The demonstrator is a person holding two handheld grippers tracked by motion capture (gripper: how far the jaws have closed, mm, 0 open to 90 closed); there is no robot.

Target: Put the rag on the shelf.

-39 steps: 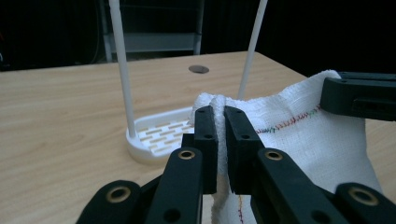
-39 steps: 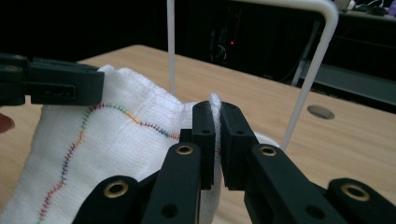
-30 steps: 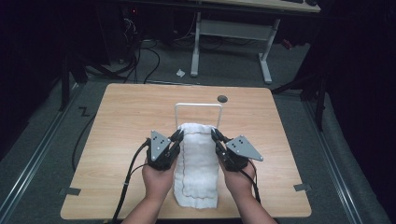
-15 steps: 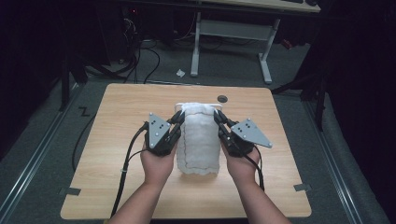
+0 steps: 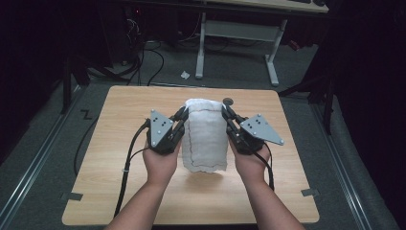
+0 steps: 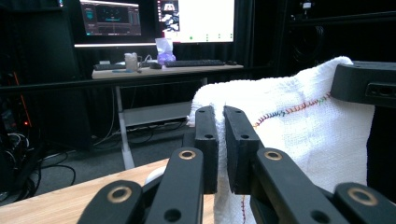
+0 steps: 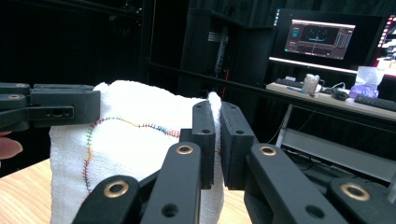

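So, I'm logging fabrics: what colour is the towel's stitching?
Multicoloured, rainbow-like, on a white towel; clearest in the right gripper view.

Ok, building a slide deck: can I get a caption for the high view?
Two hand-held grippers, left and right, lift a white towel by its top corners above a wooden table.

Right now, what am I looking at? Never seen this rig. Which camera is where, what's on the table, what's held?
No robot arm here: a person holds a two-jaw gripper in each hand. The high view looks down on a wooden table. The left gripper and right gripper each pinch a top corner of a white towel and hold it up, its lower edge hanging near the tabletop. The two gripper views come from cameras riding on each gripper, looking along its black jaws, shut on the towel.
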